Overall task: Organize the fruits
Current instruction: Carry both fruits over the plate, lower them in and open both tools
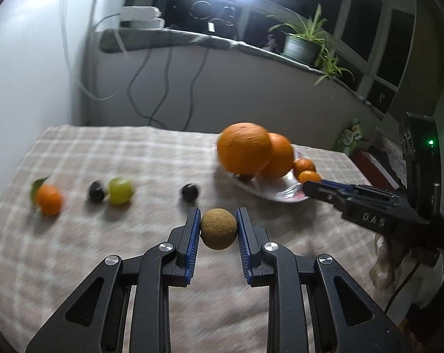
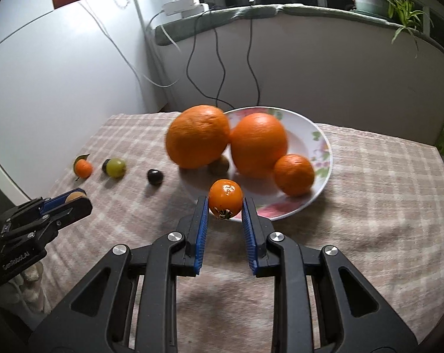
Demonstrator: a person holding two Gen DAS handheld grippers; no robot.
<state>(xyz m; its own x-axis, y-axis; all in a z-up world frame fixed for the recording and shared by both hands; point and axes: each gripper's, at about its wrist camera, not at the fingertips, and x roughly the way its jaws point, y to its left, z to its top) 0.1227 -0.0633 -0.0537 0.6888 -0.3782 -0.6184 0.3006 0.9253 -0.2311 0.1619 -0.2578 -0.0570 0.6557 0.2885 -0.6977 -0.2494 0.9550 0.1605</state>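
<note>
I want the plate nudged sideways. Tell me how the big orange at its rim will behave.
The big orange is round and sits partly over the plate rim, so it would probably roll off. It leans against a second orange and a small brown fruit, which may shift too.

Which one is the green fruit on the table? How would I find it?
Start at the flowered plate with the big oranges, then follow the row of small fruits across the checked tablecloth away from it. Past a lone dark fruit sits the green grape, touching another dark fruit. It is the only pale green, see-through-looking one.
</note>
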